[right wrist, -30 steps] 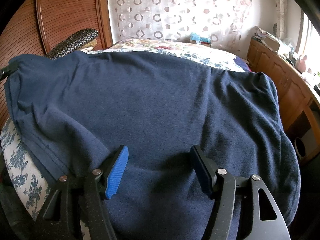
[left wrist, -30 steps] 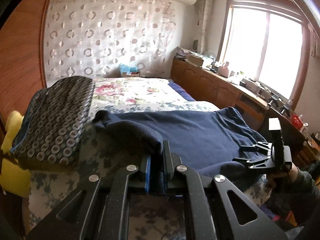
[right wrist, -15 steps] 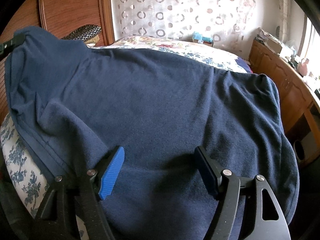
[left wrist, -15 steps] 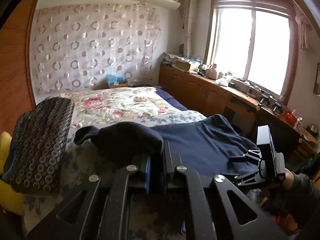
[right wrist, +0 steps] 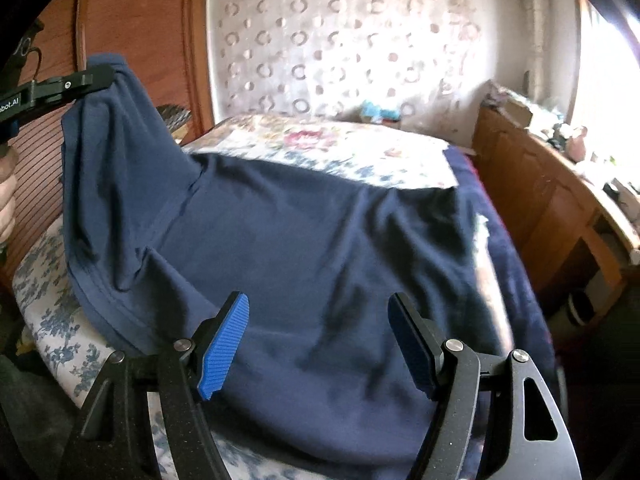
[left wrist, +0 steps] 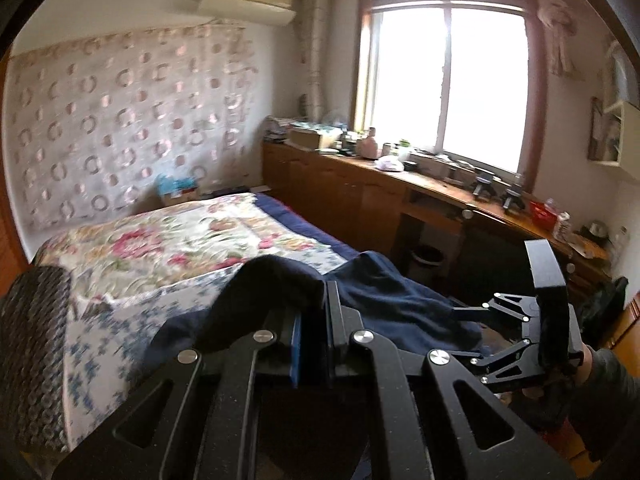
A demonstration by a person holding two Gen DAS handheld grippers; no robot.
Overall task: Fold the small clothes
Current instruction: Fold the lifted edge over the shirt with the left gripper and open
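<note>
A navy blue shirt (right wrist: 320, 232) lies spread over the near end of the bed. My left gripper (left wrist: 312, 304) is shut on one edge of it and holds that part raised, so the cloth bunches over the fingers. In the right wrist view the left gripper (right wrist: 100, 76) sits high at the top left, with the shirt hanging from it in a steep fold. My right gripper (right wrist: 318, 328) hovers open over the near part of the shirt, its blue pads (right wrist: 224, 344) wide apart and not pressing the cloth. In the left wrist view, the right gripper (left wrist: 464, 334) is at the shirt's right side.
The bed has a floral cover (left wrist: 180, 240), with a dark patterned pillow (left wrist: 32, 340) at its left edge. Wooden cabinets (left wrist: 360, 200) with cluttered tops run under the window on the right, and a waste bin (left wrist: 426, 256) stands beside them. A wooden wardrobe (right wrist: 140, 40) stands on the left.
The left gripper has risen with the shirt's edge, pulling it up into a tall fold. The right gripper has lifted a little above the cloth and its jaws stand slightly wider.
</note>
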